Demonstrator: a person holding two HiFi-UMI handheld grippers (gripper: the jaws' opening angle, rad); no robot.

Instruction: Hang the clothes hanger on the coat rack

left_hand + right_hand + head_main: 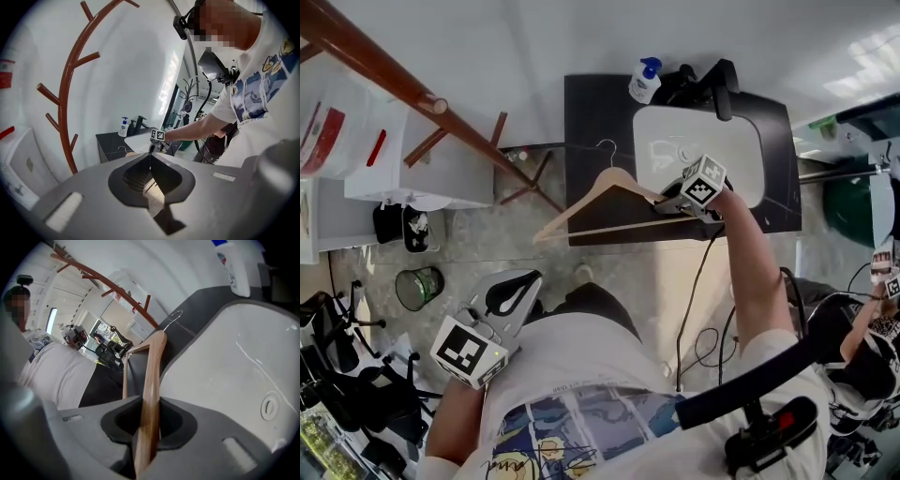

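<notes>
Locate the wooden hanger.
Head view, centre: wooden hanger over the dark counter, left of the sink, clamped in the right gripper.

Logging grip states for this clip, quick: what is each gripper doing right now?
Left gripper: closed, nothing between its jaws.
Right gripper: closed on the wooden hanger.

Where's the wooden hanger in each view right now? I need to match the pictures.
Head view: hanger at centre, its right end in the right gripper.
Left gripper view: hanger small, just left of centre, partly hidden.
Right gripper view: hanger at centre, running up from between the jaws.
Shared landmark: soap bottle.
</notes>
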